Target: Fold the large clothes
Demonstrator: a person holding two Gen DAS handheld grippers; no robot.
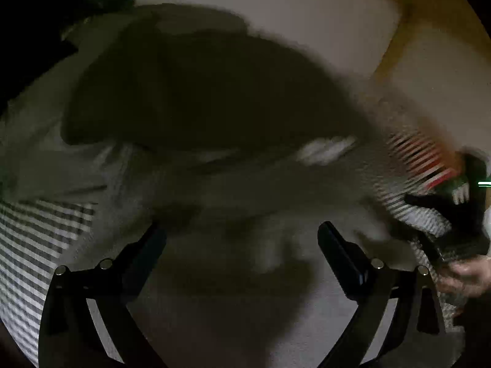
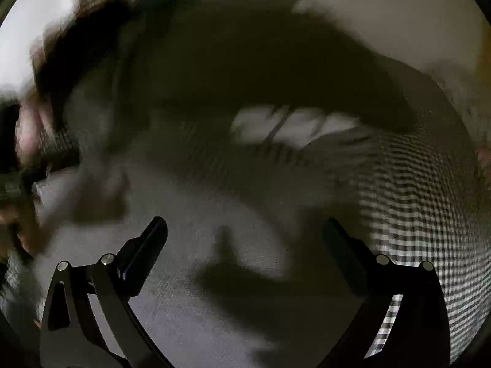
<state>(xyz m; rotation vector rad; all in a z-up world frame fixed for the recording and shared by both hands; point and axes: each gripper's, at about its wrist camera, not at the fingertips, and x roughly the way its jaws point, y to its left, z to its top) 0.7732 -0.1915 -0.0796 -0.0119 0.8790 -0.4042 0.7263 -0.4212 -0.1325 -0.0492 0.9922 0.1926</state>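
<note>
A dark garment (image 1: 196, 92) lies spread across a pale, cloth-covered surface (image 1: 307, 9), with a black-and-white checked fabric (image 2: 423, 214) bunched just beside its near edge; both views are heavily blurred, so folds cannot be made out. The garment appears laid flat so that an edge can be taken up for folding. Near the garment's front edge, the left gripper (image 1: 242, 239) hangs with its jaws spread wide and nothing between them. The right gripper (image 2: 245, 233), likewise wide apart and empty, hovers over bare surface on the garment's near side, touching no cloth.
</note>
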